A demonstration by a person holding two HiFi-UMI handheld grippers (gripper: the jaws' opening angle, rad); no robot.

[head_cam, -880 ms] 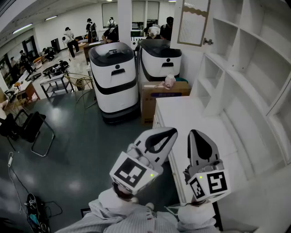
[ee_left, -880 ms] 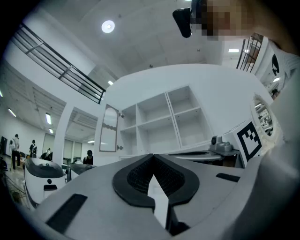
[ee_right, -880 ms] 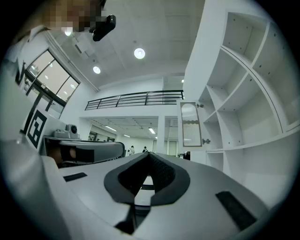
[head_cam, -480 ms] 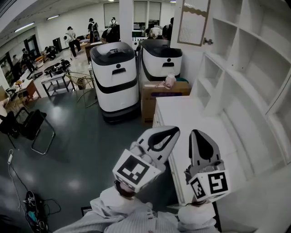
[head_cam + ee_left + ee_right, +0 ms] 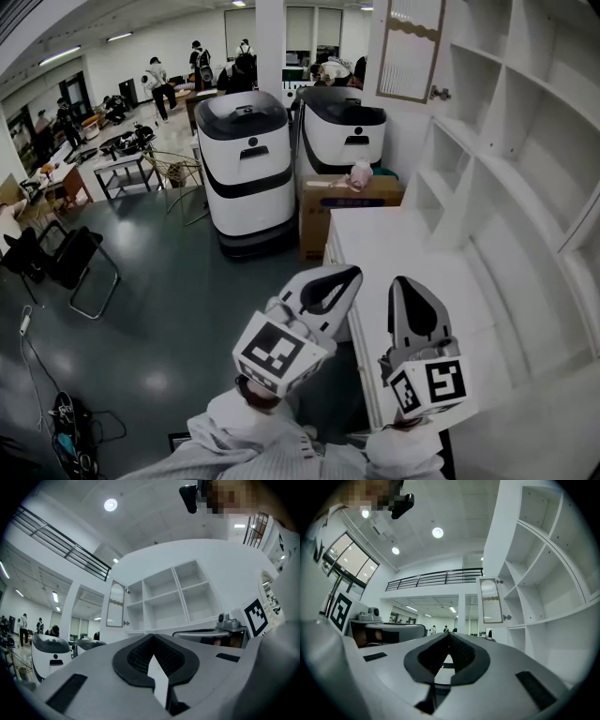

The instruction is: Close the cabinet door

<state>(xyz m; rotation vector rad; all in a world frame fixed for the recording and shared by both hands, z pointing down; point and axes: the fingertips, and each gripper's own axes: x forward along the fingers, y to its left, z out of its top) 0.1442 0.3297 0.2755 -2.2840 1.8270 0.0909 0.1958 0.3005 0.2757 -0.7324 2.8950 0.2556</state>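
The cabinet door [image 5: 408, 52] is a white framed panel with a small knob [image 5: 438, 94]. It stands swung open at the top of the white shelf unit [image 5: 525, 159], far ahead of both grippers. My left gripper [image 5: 349, 273] and right gripper [image 5: 404, 284] hover side by side over the front of the white counter [image 5: 403, 244]. Both are shut with nothing between their jaws. The door also shows in the left gripper view [image 5: 116, 604] and the right gripper view [image 5: 491, 601], beyond the closed tips of the left gripper [image 5: 152, 637] and right gripper [image 5: 449, 634].
Two white wheeled machines [image 5: 246, 159] [image 5: 342, 131] and a cardboard box [image 5: 349, 199] stand left of the counter. A folding chair [image 5: 70, 267] and cables [image 5: 66, 422] are on the dark floor at left. People work at tables at the back.
The head view has shifted a little, so the room sits slightly lower and to the right. Both grippers stay shut in about the same place.
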